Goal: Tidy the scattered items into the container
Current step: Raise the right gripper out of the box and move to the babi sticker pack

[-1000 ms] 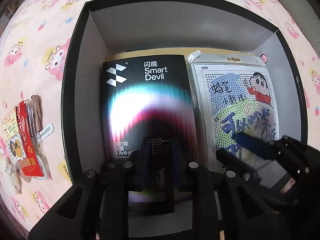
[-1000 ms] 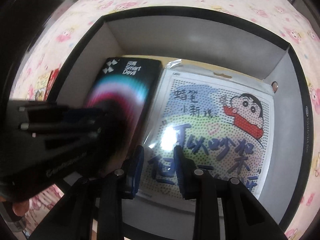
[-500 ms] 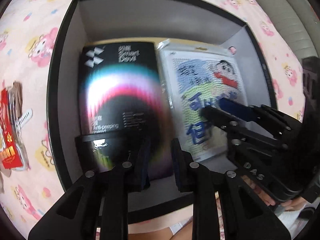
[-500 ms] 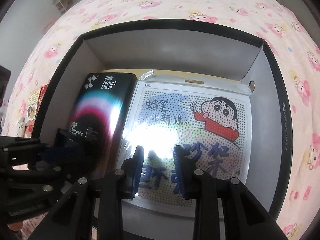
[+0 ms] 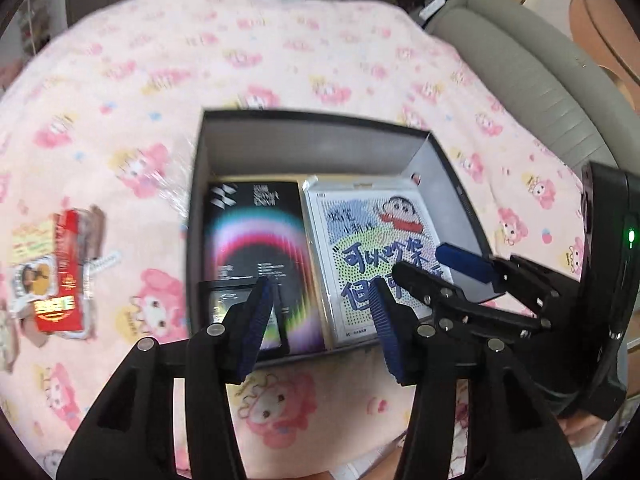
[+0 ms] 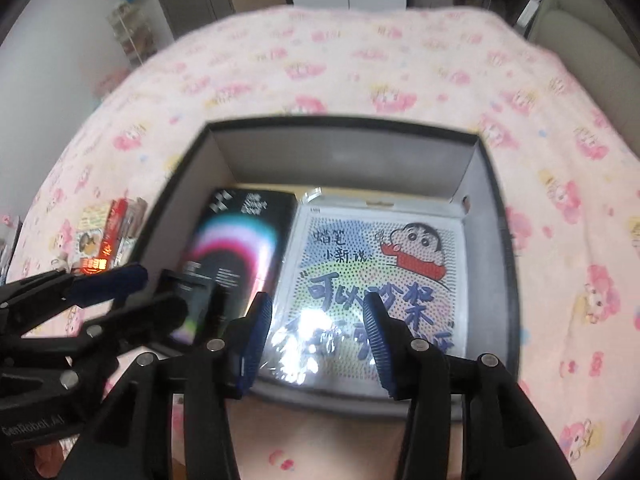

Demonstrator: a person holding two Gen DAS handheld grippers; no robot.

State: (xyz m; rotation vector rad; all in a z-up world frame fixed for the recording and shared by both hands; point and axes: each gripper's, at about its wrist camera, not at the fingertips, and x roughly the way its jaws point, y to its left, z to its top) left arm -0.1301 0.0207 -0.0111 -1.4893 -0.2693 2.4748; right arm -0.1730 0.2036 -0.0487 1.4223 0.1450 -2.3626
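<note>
A black open box [image 5: 196, 216] [image 6: 500, 248] stands on the pink bedspread. Inside lie a black Smart Devil package [image 5: 260, 248] [image 6: 236, 248] on the left and a cartoon bead pack [image 5: 372, 248] [image 6: 376, 272] on the right. A small black card [image 5: 224, 308] rests on the black package's near end. My left gripper [image 5: 320, 320] is open and empty above the box's near edge. My right gripper [image 6: 316, 340] is open and empty above the bead pack's near end; it also shows in the left wrist view [image 5: 424, 276]. A red snack packet [image 5: 60, 272] [image 6: 104, 240] lies left of the box.
A pink cartoon bedspread [image 5: 320, 60] [image 6: 320, 60] covers the surface. More small items [image 5: 28, 248] lie beside the red packet at the far left. A grey sofa [image 5: 540, 80] stands at the right. Shelves and furniture [image 6: 128, 24] are beyond the bed.
Both grippers have pulled back and up out of the box and opened wider. The black package and bead pack stay lying in the box.
</note>
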